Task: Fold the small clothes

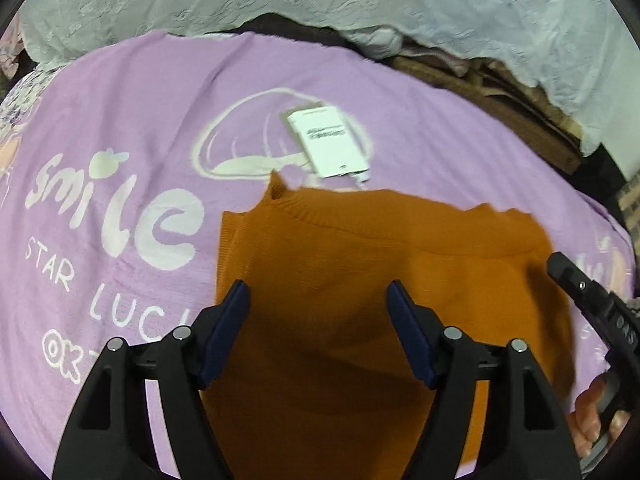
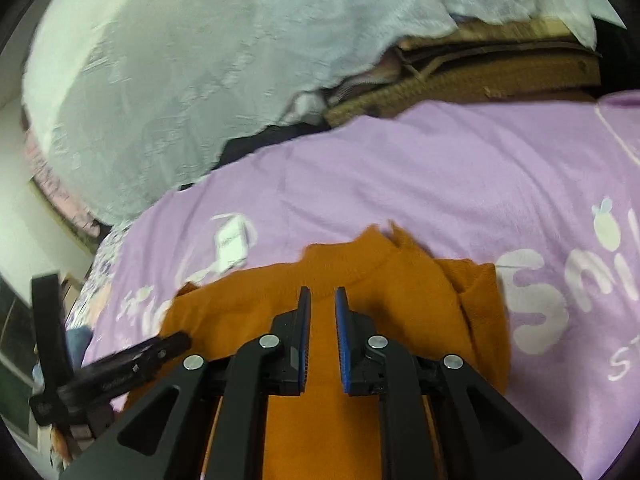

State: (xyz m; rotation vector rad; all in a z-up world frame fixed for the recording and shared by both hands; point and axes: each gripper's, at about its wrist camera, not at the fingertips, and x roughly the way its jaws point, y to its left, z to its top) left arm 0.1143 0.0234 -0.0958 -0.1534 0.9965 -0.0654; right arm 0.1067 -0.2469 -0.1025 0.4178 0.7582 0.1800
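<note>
Left hand-held gripper [image 1: 318, 296] angled down, jaws apart above orange sweater [image 1: 360, 260]; right [image 2: 322, 300] nearly together.

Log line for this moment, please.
left gripper: open, empty | right gripper: narrow gap, empty | orange sweater: on purple blanket

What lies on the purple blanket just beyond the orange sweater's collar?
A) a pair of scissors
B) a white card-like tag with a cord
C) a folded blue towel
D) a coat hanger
B: a white tag with printed lines lies on the purple blanket, just past the collar edge of the orange sweater.
</note>
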